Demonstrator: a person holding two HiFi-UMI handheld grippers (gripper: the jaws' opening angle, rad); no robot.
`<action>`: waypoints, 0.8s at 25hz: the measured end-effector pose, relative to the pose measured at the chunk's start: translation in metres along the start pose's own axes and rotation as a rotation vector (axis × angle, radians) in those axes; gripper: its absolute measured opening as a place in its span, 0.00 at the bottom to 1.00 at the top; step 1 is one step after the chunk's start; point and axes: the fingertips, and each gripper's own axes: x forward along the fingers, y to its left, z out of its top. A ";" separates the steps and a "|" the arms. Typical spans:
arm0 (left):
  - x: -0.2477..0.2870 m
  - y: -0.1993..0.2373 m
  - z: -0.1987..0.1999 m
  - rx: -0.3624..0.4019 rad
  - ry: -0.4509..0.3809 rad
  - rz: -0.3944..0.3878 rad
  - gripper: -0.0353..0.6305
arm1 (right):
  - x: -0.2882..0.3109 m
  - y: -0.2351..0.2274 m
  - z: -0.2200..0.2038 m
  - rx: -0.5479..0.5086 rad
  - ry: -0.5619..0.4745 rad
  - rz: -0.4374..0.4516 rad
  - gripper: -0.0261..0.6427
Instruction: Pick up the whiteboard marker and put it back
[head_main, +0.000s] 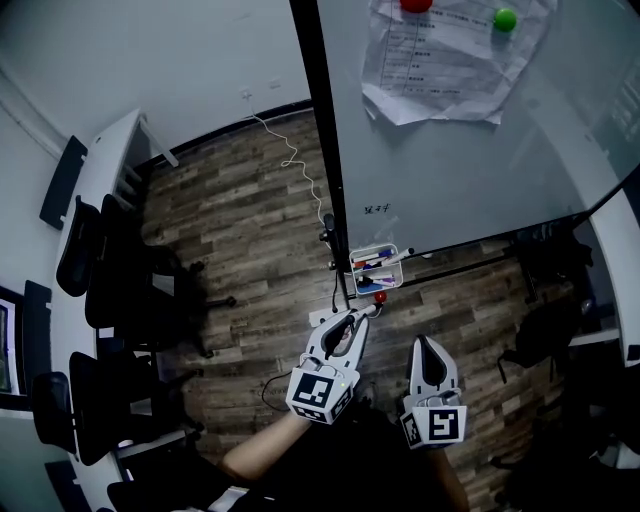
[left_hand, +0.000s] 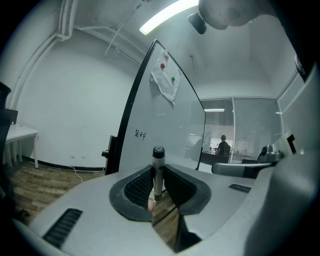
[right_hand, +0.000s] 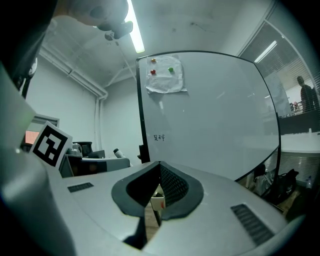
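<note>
The left gripper (head_main: 351, 318) is closed on the whiteboard marker (left_hand: 158, 167). Its pads press the pale barrel from both sides, and the marker stands upright between them with its dark capped end poking up above the jaws. The right gripper (head_main: 426, 346) has nothing in it, its jaws drawn together at the tips. Both grippers point roughly level toward the whiteboard (head_main: 450, 170), side by side and a little apart.

In the head view the tips of the left gripper are near a small white tray (head_main: 398, 271) hung at the board's lower edge, which holds several other pens. A red knob (head_main: 380, 296) sits just under the tray, between it and the left gripper.

On the board, a short handwritten scrawl (left_hand: 141, 134) is too small to read. Higher up, crumpled printed sheets (head_main: 455, 65) are pinned by a red magnet (head_main: 415, 5) and a green magnet (head_main: 505, 18); their print is not legible
</note>
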 end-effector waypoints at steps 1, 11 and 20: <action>0.003 0.001 0.000 -0.002 0.003 -0.002 0.17 | 0.002 -0.001 -0.001 0.002 0.003 -0.004 0.06; 0.034 0.014 -0.011 -0.019 0.042 -0.013 0.17 | 0.025 -0.012 -0.008 0.018 0.035 -0.019 0.06; 0.059 0.023 -0.026 -0.036 0.084 -0.024 0.17 | 0.046 -0.021 -0.015 0.036 0.058 -0.026 0.06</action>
